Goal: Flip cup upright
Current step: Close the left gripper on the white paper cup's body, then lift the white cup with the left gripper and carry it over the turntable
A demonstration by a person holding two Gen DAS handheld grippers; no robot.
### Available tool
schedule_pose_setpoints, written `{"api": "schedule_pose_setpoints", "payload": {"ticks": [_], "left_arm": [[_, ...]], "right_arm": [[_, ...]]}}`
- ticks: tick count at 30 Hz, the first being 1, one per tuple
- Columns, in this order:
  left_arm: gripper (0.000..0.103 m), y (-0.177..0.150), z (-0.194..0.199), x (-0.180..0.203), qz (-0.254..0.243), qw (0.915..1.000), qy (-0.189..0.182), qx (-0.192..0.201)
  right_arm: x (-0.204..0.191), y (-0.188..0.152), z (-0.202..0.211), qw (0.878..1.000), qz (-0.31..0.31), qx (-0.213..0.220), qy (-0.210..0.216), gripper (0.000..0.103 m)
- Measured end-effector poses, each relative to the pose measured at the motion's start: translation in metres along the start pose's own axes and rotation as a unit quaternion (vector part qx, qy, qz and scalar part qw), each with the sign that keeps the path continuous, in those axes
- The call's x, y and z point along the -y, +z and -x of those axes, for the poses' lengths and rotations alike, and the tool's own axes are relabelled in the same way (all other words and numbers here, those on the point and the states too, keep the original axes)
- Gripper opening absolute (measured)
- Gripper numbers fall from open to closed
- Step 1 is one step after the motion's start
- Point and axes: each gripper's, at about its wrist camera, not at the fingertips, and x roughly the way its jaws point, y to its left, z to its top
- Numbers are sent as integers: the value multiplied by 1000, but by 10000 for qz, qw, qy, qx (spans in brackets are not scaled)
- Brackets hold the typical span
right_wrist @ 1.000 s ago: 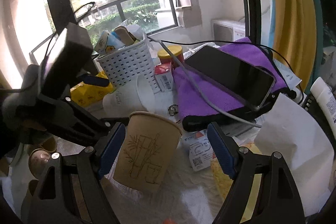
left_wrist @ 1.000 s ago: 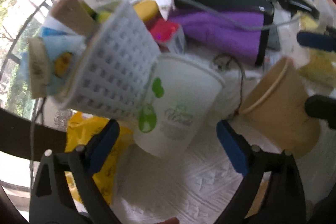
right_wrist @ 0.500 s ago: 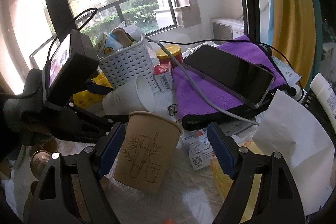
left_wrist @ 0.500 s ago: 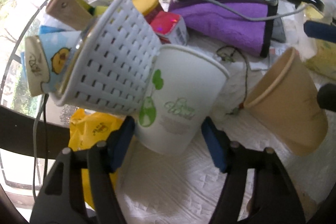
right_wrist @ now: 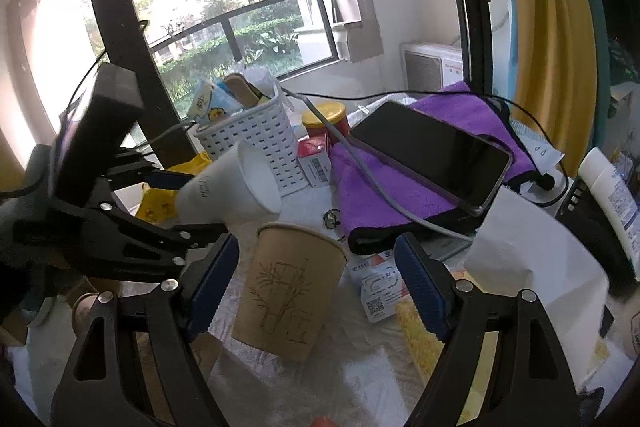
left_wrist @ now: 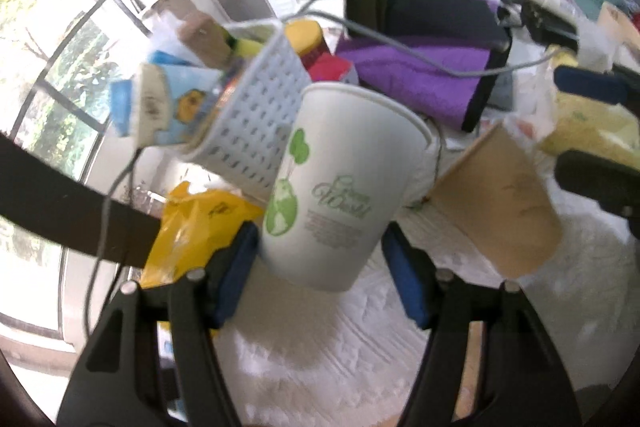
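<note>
My left gripper is shut on a white paper cup with green print and holds it lifted and tilted, mouth up and to the right. The right wrist view shows the same cup in the left gripper, mouth pointing right. A brown paper cup with a bamboo drawing stands upright on the white cloth, between the blue pads of my open right gripper without touching them. It also shows in the left wrist view.
A white perforated basket full of items stands behind the cups. A phone with a grey cable lies on a purple towel. A yellow bag, a red jar, small boxes and white paper crowd the table.
My left gripper closed on the white cup and lifted it, turning it more upright. The right gripper and the brown cup stayed put.
</note>
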Motion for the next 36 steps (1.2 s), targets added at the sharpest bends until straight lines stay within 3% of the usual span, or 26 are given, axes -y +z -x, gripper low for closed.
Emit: {"api": "schedule_pose_setpoints", "payload": {"ticks": [6, 16, 18, 26, 33, 36], "left_arm": [[65, -22, 57, -1, 457, 9987, 186, 157], [65, -106, 143, 13, 1469, 9864, 470, 570], [65, -128, 156, 29, 1592, 9815, 778, 730], [65, -223, 216, 83, 2247, 9535, 1453, 1385], [65, -294, 241, 120, 2821, 9306, 1456, 1824], [65, -323, 252, 132, 3112, 9165, 1256, 2176]], "right_arm": [[-13, 2, 30, 9997, 50, 210, 147, 83], [-42, -15, 91, 9977, 301, 392, 454, 83], [-54, -20, 108, 9965, 402, 420, 606, 83], [-110, -61, 158, 9869, 917, 355, 1281, 83], [-155, -101, 187, 9734, 1238, 14, 1930, 83], [-171, -112, 199, 9681, 1357, -67, 2106, 83]]}}
